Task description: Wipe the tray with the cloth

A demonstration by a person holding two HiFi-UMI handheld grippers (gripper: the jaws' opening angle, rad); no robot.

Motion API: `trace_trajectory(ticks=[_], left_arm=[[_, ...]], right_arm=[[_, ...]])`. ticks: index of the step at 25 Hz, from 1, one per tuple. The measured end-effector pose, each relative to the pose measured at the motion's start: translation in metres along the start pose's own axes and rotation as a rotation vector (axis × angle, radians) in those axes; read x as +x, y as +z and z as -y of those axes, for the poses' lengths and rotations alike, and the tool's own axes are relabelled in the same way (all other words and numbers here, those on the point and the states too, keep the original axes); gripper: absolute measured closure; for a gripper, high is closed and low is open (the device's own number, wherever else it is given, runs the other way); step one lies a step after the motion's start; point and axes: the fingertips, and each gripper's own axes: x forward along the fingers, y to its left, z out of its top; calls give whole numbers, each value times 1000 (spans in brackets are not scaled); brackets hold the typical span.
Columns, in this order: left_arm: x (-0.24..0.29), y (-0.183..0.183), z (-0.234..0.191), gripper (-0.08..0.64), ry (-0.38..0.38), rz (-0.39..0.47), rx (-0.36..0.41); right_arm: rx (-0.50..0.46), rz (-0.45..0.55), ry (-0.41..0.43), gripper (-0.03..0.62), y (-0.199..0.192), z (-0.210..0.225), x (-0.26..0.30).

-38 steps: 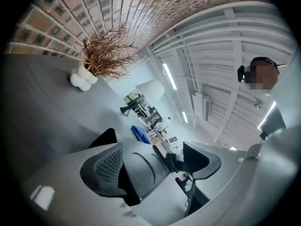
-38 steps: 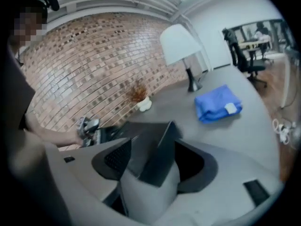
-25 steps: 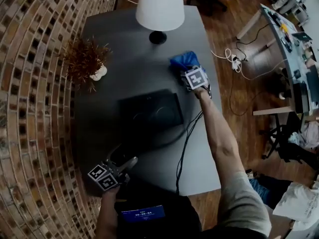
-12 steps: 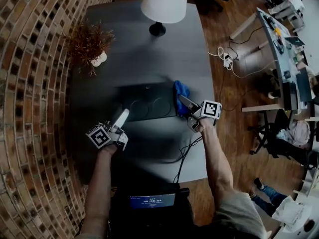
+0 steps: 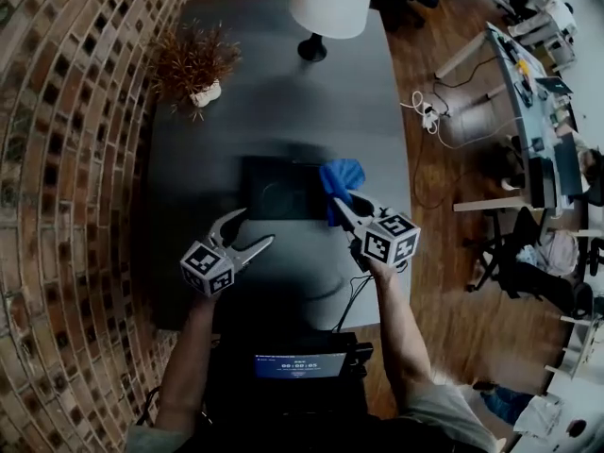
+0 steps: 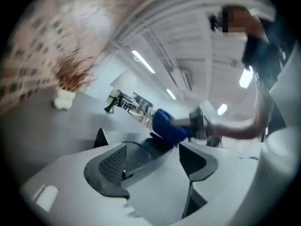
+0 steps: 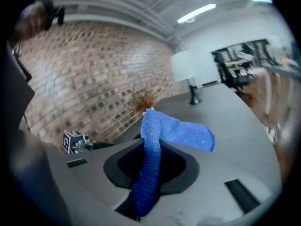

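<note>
Head view shows the dark table [image 5: 274, 92] with the black rectangular tray [image 5: 278, 189] lying flat just ahead of both grippers. Its long axis runs crosswise, from in front of the left gripper [image 5: 250, 229] to in front of the right gripper [image 5: 344, 206].

The blue cloth [image 5: 340, 179] is pinched in the right gripper, whose jaws have just closed further and are now nearly together on it. In the right gripper view the cloth runs lengthwise out along the jaws, then folds over and flops to that gripper's right. It hangs over the tray's right end; whether it touches the tray I cannot tell.

The left gripper's jaws stand partly apart, having just been closing, with nothing between them, and their tips are just short of the tray's near left corner.

Well beyond both grippers stand a white-shaded lamp [image 5: 332, 3] and a dried plant [image 5: 193, 64], with a brick wall [image 5: 66, 159] to the left. A cable [image 5: 354, 291] trails behind the right gripper.
</note>
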Motion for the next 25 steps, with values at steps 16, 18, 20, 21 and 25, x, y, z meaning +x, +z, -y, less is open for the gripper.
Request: trace_trajectory(ticks=[16,18,20,21,25], left_arm=[[37,-74,15,170,-7,-518,668],[37,-75,14,170,0,-520,702],[37,-77,13,170,6,-513,741],[37,-78,12,170,9,-509,754],[39,-78,14,170,16,-493,744]], right_arm=[[-365,-577,-183,506,-49,21,62],[-318,-513,-121,508,-33,6,64],[-279,-423,31,508,-18,-34,95],[-274,-396,93,508,-14,-54,115],[-365,-467,159,506,-32,-80,167]])
